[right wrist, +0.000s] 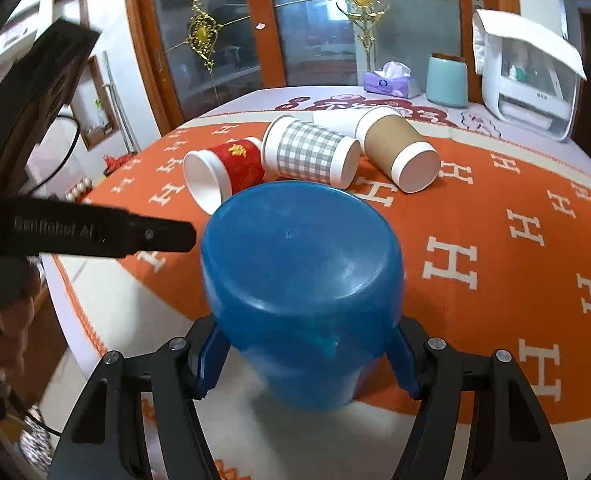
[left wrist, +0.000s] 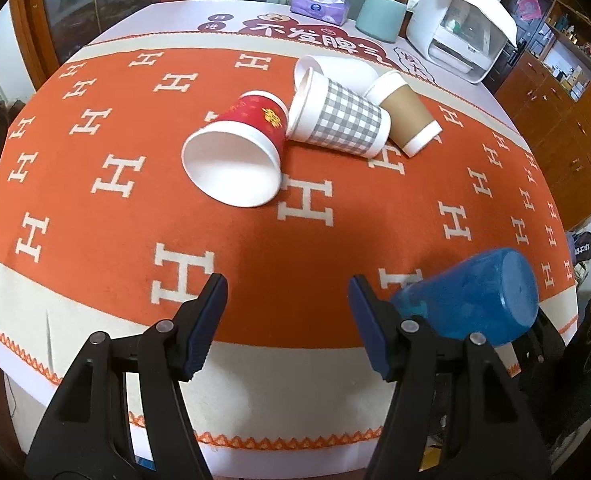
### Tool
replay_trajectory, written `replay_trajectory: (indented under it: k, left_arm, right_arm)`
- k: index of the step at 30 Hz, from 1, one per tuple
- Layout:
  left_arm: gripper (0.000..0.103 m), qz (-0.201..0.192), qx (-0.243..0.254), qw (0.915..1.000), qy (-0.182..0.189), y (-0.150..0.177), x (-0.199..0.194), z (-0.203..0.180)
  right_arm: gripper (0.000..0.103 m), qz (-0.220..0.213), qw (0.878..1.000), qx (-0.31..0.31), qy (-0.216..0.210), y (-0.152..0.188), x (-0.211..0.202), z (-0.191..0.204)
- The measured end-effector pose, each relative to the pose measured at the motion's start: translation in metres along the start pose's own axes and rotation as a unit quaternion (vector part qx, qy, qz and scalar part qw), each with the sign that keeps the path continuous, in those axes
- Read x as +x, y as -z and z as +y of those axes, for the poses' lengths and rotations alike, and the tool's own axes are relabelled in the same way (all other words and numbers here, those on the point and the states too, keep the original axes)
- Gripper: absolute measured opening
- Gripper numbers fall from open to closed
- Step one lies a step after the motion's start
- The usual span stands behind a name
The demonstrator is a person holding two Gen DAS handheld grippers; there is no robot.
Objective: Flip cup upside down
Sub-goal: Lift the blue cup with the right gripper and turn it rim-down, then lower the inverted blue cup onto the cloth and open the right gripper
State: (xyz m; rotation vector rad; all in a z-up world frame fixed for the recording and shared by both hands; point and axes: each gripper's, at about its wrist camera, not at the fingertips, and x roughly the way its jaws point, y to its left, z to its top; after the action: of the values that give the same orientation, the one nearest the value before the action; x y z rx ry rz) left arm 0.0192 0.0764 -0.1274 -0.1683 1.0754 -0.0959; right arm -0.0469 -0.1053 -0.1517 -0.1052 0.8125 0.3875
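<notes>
A blue plastic cup [right wrist: 303, 292] is held between the jaws of my right gripper [right wrist: 307, 354], its flat base turned up toward the camera, near the table's front edge. It also shows in the left wrist view [left wrist: 475, 292], tilted with its base up and to the right. My left gripper [left wrist: 287, 320] is open and empty over the orange cloth, to the left of the blue cup. Its finger [right wrist: 107, 232] shows in the right wrist view.
Several paper cups lie on their sides mid-table: a red one [left wrist: 243, 148], a grey checked one [left wrist: 335, 118], a brown one [left wrist: 405, 118] and a white one [left wrist: 335, 66]. A tissue pack [left wrist: 319, 4], a teal canister [left wrist: 379, 16] and a white appliance [left wrist: 459, 28] stand at the back.
</notes>
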Motion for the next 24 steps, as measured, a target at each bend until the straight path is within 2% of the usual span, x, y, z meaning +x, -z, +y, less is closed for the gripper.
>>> replay_trajectory:
  k: [5,9,11,13,17,24]
  left_arm:
    - [0.060,-0.001,0.015,0.9999,0.001,0.003,0.001,-0.007]
    - [0.060,0.002,0.026,0.9997,0.004,0.006,0.000,-0.010]
    - [0.060,0.008,0.028,0.9996,0.006,0.007,-0.001,-0.011]
    - [0.060,0.012,0.029,0.9995,0.006,0.008,-0.002,-0.012]
    - [0.066,0.012,0.030,0.9995,0.001,0.010,-0.009,-0.014]
    - [0.068,0.014,0.035,0.9993,0.003,0.014,-0.028,-0.019]
  right_arm:
    - [0.068,-0.010,1.000,-0.003,0.006,0.003,0.005,0.004]
    - [0.068,-0.002,1.000,-0.018,0.015,0.007,0.009,0.009]
    - [0.068,0.008,1.000,-0.008,0.008,0.004,0.006,0.007]
    - [0.073,0.015,1.000,0.006,-0.003,0.002,0.002,0.004]
    - [0.076,0.024,0.999,0.029,-0.019,-0.001,-0.017,-0.001]
    - [0.078,0.039,0.996,0.072,-0.047,-0.007,-0.058,-0.012]
